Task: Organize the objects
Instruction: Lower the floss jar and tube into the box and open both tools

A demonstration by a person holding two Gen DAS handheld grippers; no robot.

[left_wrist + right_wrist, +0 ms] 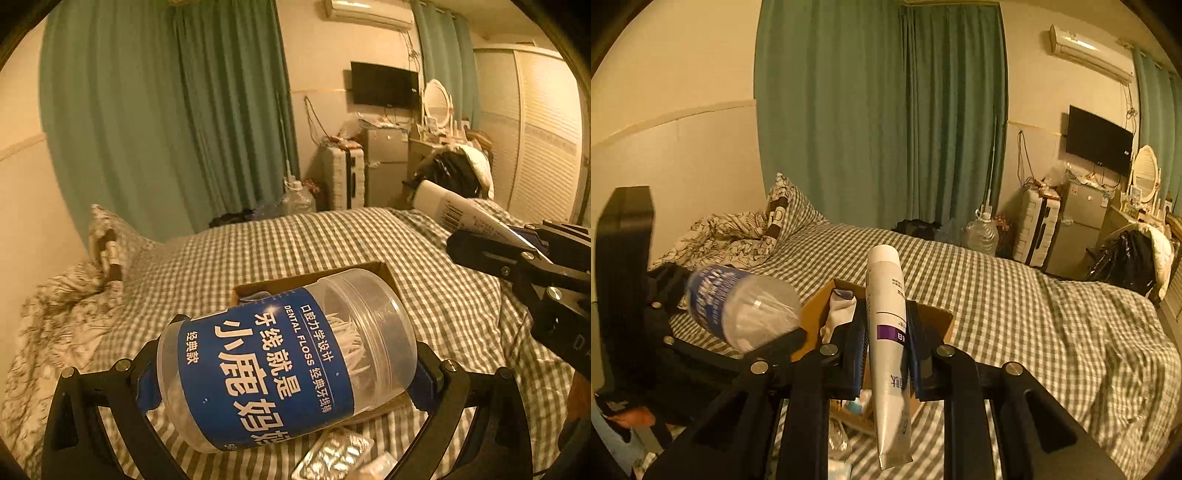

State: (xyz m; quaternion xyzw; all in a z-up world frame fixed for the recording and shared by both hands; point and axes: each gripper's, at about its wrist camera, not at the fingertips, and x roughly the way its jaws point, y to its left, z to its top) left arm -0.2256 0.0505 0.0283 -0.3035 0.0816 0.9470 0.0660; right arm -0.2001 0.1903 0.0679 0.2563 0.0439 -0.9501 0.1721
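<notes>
Bedroom, green-check bed (pixel 1015 306) as the work surface; open cardboard box (pixel 816 314) sits on it mid-frame.

Left to right:

- Left claw (pixel 291 373): clamped across the dental floss jar (pixel 288 358), pads on both sides of the blue label. Jar is off the bed, tilted, clear end forward, hanging over the near-left part of the box. Grip sits near the jar's middle, looks stable. Picks inside are loose, so I'd keep the motion smooth.
- Box already has stuff in it: something white with a dark tip (pixel 838 314) at the left wall, other small items lower down that I can't identify. Foil blister packs (pixel 336 458) lie on the bed just in front of the box, not yet sorted.
- Right claw (pixel 886 343): clenched on the white tube (pixel 886 314), gripping around mid-length, cap end pointing away, crimped end hanging back toward the camera. Tube is in the air above the box's near-right side.

Judgement on the step: both items are staged for a drop into the box. Suggest:
1. One at a time. The claws are close together and could collide over the opening.
2. Jar first: bulky, so lay it on its side along a wall, lower until supported, then let go.
3. Tube next into the remaining gap, lowered flat rather than dropped end-on.
4. Avoid pressing on the box walls; cardboard on a soft bed will tip.
</notes>
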